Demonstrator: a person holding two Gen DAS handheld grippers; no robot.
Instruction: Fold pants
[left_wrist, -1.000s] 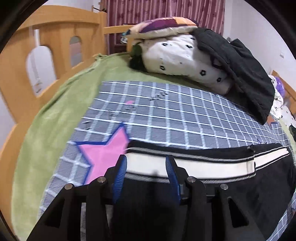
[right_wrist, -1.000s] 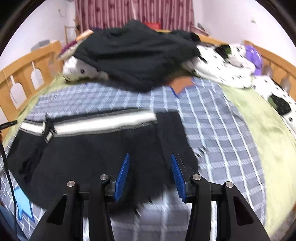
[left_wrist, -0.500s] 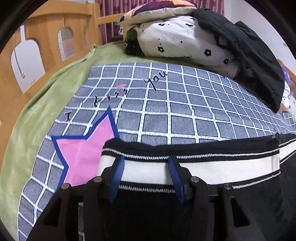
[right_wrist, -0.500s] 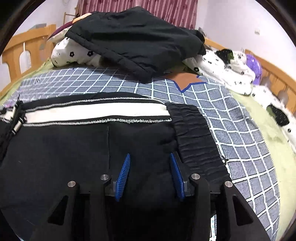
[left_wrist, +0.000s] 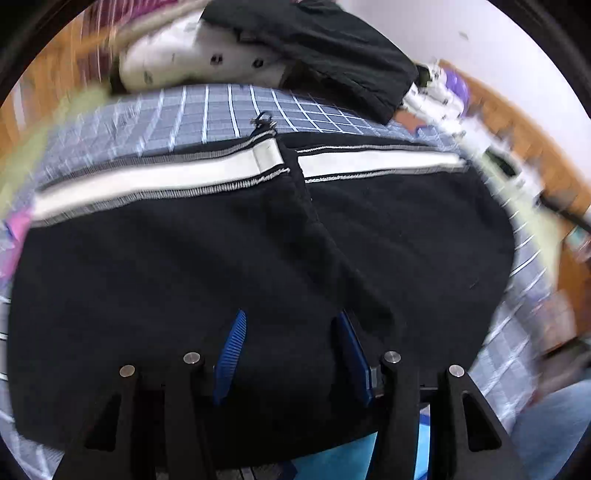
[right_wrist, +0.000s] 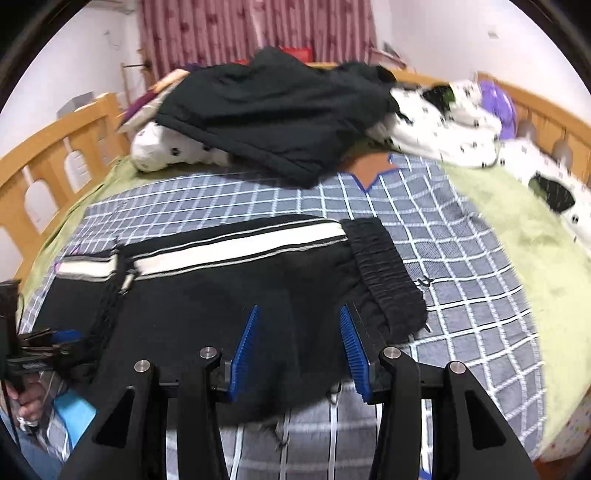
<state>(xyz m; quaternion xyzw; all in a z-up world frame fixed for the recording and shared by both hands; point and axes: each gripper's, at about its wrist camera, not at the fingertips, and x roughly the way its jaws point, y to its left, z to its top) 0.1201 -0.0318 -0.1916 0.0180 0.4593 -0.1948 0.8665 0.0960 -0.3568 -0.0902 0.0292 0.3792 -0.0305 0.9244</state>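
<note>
the black fleece pants with a white side stripe (right_wrist: 229, 295) lie folded flat on the grey checked blanket (right_wrist: 461, 258), elastic waistband toward the right. the left gripper (left_wrist: 291, 350) hangs over the dark cloth, blue pads partly apart, gripping nothing. the right gripper (right_wrist: 299, 350) hovers above the near edge by the waistband, also half open and empty. a black jacket (right_wrist: 273, 114) is heaped behind.

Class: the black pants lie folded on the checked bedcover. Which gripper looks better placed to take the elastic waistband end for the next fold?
Probably the right gripper: the waistband lies just beside its right finger. The left gripper is over the pants' middle.
</note>
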